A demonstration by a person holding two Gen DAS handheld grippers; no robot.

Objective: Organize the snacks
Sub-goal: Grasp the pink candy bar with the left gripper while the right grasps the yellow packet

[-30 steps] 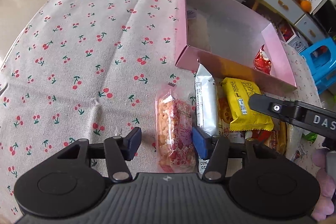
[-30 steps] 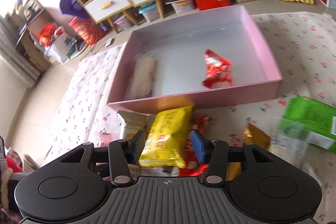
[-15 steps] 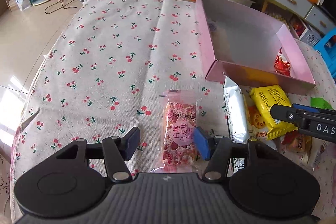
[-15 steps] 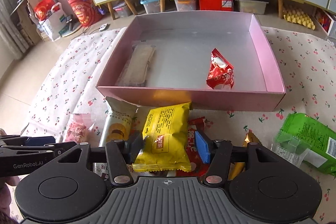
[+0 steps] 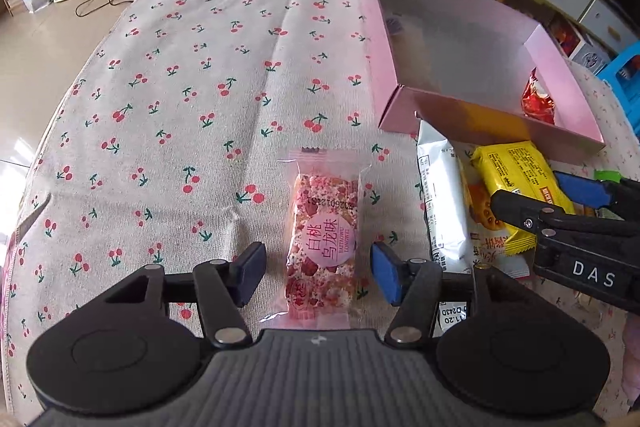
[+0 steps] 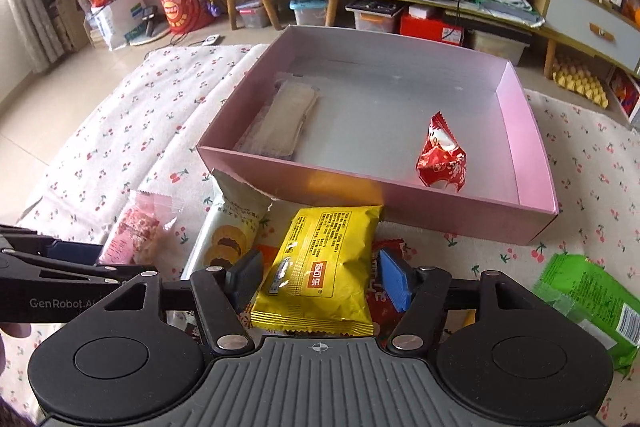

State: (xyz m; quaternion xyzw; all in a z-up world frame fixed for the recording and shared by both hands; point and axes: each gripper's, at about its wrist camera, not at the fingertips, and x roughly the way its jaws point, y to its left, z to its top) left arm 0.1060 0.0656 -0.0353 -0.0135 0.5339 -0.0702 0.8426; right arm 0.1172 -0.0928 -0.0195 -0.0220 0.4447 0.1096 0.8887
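Observation:
A pink snack bar (image 5: 324, 239) in clear wrap lies on the cherry-print cloth (image 5: 180, 107). My left gripper (image 5: 318, 277) is open around its near end, and neither pad touches it. A yellow packet (image 6: 320, 267) lies in front of the pink box (image 6: 400, 195). My right gripper (image 6: 320, 281) straddles it with its jaws opening and a gap at each pad. In the left wrist view the right gripper (image 5: 536, 193) hovers over the yellow packet (image 5: 516, 171). Inside the box lie a red wrapped sweet (image 6: 442, 159) and a beige bar (image 6: 284, 119).
A white biscuit packet (image 6: 232, 227) lies left of the yellow one, and a red packet (image 6: 384, 291) sits partly under it. A green packet (image 6: 588, 291) lies at the right. Behind the table are low drawers, storage boxes and bags on the floor.
Both views have rolled level. The right jaws have widened around the yellow packet. The left gripper has shifted so the pink bar sits centred between its fingers.

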